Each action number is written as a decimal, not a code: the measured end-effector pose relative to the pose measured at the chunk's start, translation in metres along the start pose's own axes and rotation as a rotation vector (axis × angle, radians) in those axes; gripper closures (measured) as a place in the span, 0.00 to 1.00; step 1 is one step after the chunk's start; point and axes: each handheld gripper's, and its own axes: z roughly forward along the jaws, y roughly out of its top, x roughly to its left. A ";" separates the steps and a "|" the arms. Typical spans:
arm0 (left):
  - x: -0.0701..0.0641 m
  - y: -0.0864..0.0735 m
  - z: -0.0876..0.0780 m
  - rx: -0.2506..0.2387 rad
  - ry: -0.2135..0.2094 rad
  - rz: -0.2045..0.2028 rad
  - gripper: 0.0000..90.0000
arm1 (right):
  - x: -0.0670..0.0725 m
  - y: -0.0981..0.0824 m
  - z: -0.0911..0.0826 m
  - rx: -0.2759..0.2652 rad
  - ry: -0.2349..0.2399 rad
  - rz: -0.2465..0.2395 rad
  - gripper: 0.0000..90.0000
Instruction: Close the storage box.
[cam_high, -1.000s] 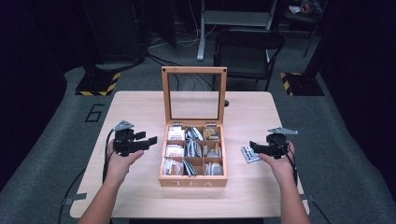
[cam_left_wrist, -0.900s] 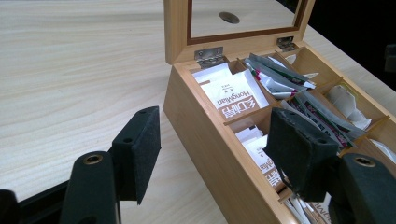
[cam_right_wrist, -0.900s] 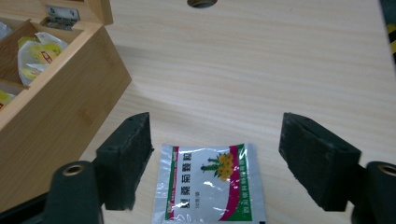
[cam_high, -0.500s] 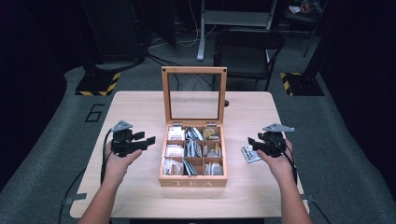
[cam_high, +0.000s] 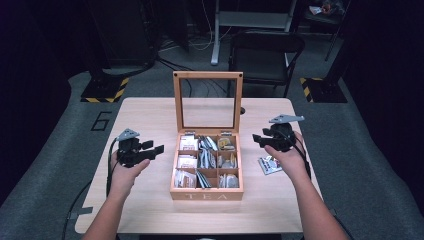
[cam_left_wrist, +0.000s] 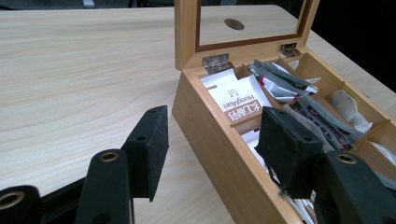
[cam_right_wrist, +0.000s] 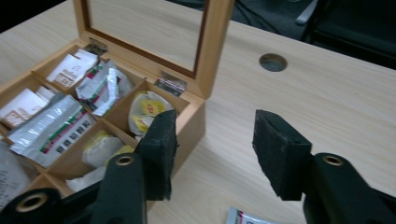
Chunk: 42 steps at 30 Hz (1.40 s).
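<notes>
Left gripper (cam_high: 159, 148) and right gripper (cam_high: 256, 138), fingers half-open and empty after just closing, flank the open wooden tea box (cam_high: 206, 192) at frame centre; a small tea sachet (cam_high: 270, 165) lies lower right on the pale wooden counter (cam_high: 150, 115).

The wooden tea box (cam_high: 206, 192) stands at the middle of the table, its front wall lettered TEA; its glass-paned lid (cam_high: 207, 101) is swung up and stands upright on two metal hinges at the back; inside, thin partitions split it into compartments filled with tea packets (white paper ones on the left, silvery foil ones in the middle, yellowish ones on the right); some packets lean or poke above the dividers. A single loose tea packet (cam_high: 269, 164) lies flat on the table just right of the box, apart from it.
</notes>
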 end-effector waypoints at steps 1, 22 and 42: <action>0.000 0.000 0.001 -0.002 0.001 -0.001 0.48 | 0.001 0.003 0.002 -0.001 0.007 -0.009 0.57; -0.006 -0.001 0.012 0.030 -0.025 0.022 0.49 | 0.000 0.049 0.066 0.016 0.000 -0.036 0.57; -0.008 -0.006 0.010 0.047 0.000 0.035 0.52 | -0.009 0.044 0.112 0.002 0.015 -0.011 0.55</action>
